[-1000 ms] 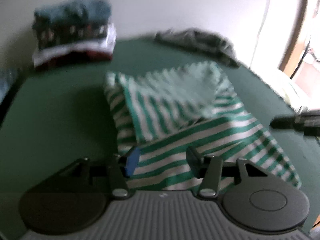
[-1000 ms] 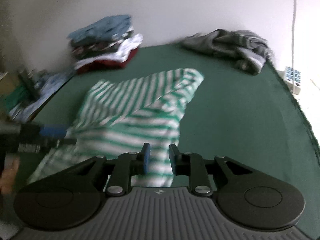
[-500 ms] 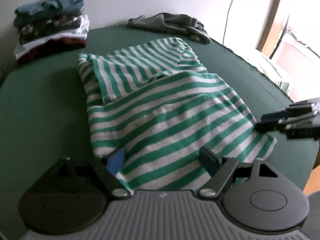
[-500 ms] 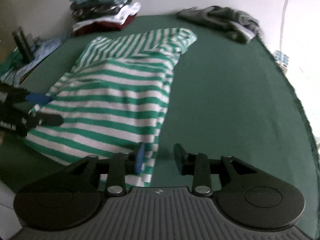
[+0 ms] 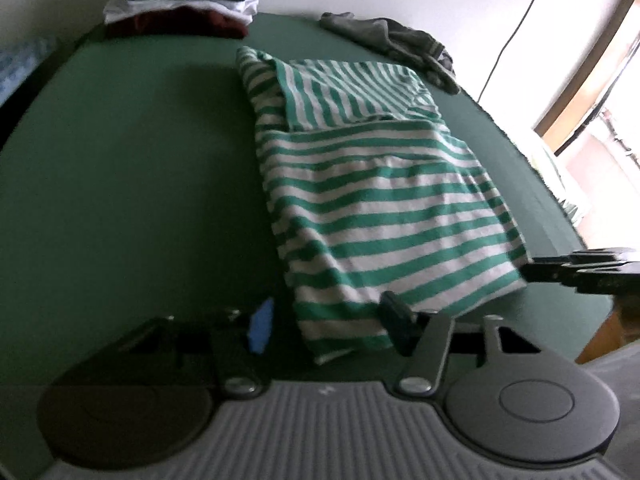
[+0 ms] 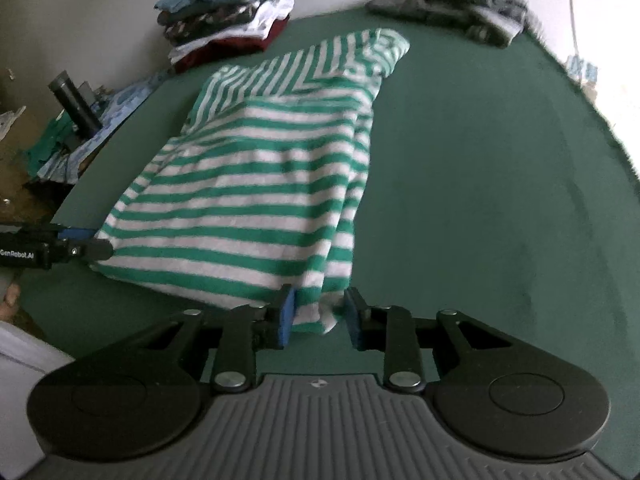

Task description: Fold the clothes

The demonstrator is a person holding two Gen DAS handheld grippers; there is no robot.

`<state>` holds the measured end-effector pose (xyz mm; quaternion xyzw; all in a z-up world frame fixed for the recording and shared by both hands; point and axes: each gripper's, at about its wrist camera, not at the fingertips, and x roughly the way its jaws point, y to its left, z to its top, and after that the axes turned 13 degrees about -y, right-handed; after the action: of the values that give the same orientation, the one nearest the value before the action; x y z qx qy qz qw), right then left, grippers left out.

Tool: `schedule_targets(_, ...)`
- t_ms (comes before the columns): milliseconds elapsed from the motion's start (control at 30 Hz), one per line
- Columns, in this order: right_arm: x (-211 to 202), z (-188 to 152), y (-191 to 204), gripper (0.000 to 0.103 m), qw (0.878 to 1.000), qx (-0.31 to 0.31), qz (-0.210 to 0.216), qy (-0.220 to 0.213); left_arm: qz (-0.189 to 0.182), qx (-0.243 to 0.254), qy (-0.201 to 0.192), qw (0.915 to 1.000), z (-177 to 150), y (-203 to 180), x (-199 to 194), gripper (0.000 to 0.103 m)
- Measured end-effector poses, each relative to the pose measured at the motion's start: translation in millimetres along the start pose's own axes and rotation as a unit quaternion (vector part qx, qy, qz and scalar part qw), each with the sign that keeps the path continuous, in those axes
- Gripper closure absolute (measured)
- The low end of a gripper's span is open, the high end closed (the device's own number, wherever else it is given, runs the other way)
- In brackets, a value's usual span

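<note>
Lying lengthwise on the green table (image 6: 460,184), the green-and-white striped shirt (image 6: 256,200) is folded into a long panel, sleeves tucked over its far end. The left gripper (image 5: 326,326) is closing around the near left hem corner, pads not pressing. The right gripper (image 6: 320,314) is closing around the near right corner, cloth loose between its pads.
</note>
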<state>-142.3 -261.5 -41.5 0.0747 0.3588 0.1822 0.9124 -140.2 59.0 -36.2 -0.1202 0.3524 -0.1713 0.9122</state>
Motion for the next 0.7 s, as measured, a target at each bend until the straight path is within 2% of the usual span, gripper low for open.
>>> schedule_targets(100, -0.3, 0.1, -0.5, 0.082, 1.000, -0.003, 0.001, -0.001, -0.019, -0.042, -0.004, 0.9989, -1.6, 12.6, -3.0, 0.057)
schedule_targets(167, -1.3, 0.8, -1.5, 0.090, 1.000, -0.003, 0.002, -0.001, -0.032, -0.069, 0.005, 0.9971, -2.2, 17.5, -3.0, 0.070)
schedule_targets(267, -4.1, 2.8, -4.2, 0.094, 1.000, -0.003, 0.002, 0.000, -0.040, -0.095, 0.017, 0.9945, -5.0, 20.6, -5.1, 0.084)
schedule_targets(700, -4.3, 7.7, -8.3, 0.097, 0.999, -0.040, 0.003, 0.026, -0.035, -0.087, 0.047, 0.9945, -8.0, 21.5, -9.4, 0.091)
